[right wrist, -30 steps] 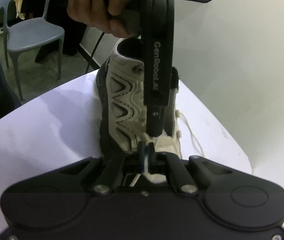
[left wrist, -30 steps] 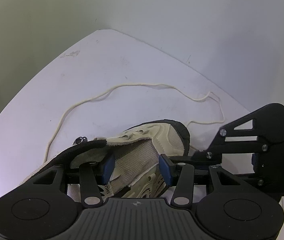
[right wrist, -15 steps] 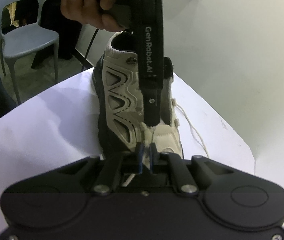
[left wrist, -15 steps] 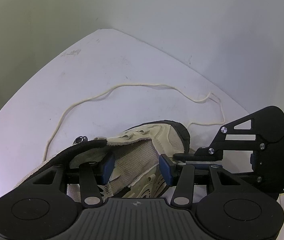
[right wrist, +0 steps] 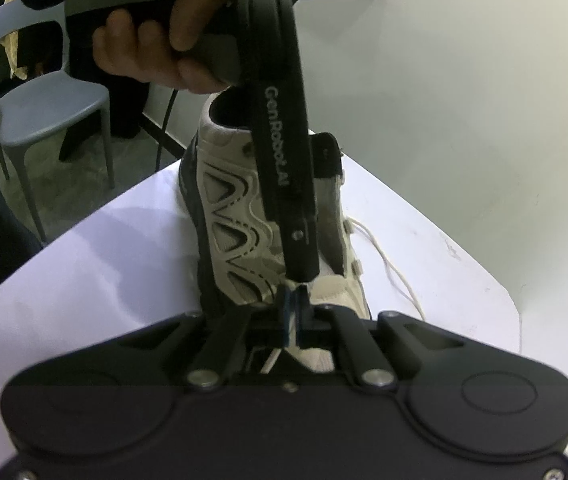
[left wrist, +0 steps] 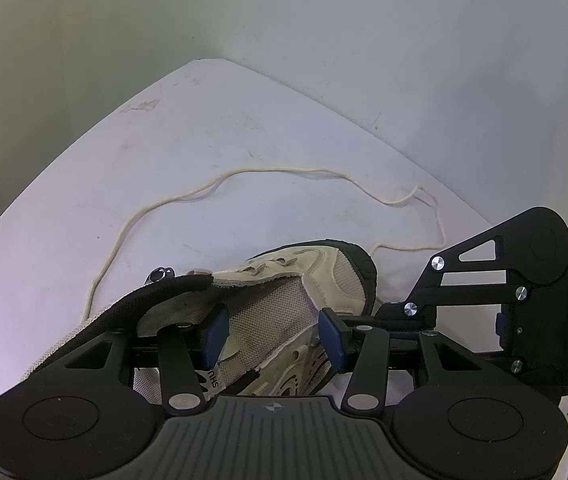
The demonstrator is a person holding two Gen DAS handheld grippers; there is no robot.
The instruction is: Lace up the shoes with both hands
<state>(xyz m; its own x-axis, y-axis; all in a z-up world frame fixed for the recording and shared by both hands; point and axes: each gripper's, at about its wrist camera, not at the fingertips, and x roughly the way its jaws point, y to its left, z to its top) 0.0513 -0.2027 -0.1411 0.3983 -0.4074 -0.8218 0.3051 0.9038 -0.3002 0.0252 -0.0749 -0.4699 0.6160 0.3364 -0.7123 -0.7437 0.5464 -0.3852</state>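
While the beige shoe (left wrist: 284, 300) sits on the white table (left wrist: 203, 140), the left gripper (left wrist: 269, 338) comes down over its upper, blue pads either side of the mesh tongue (left wrist: 259, 320). Those jaws stand partly apart with the tongue filling the gap between them; the left pad sits inside the collar, the right pad lies against the shoe's side panel, and both appear to press on the material, so it looks like a grip on the tongue.

Over in the right wrist view, the shoe (right wrist: 239, 216) stands straight ahead of the right gripper (right wrist: 292, 312), heel far away and toe nearest the camera. The right gripper's blue pads are pressed tight together just over the toe end. A thin pale strand runs up between them, which looks like the cream lace (left wrist: 243, 176), pinched there, though the contact itself is small and hard to make out.

Beyond the left gripper's tips, the rest of the lace trails loose across the table in a long wandering loop, curling back toward the toe on the right. The right gripper's black body (left wrist: 524, 280) sits just to the right of the left one, close beside the toe.

Past the right gripper's tips, a hand (right wrist: 155, 40) holds the left gripper's handle above the shoe's collar. Farther off to the left stands a grey chair (right wrist: 51, 100).
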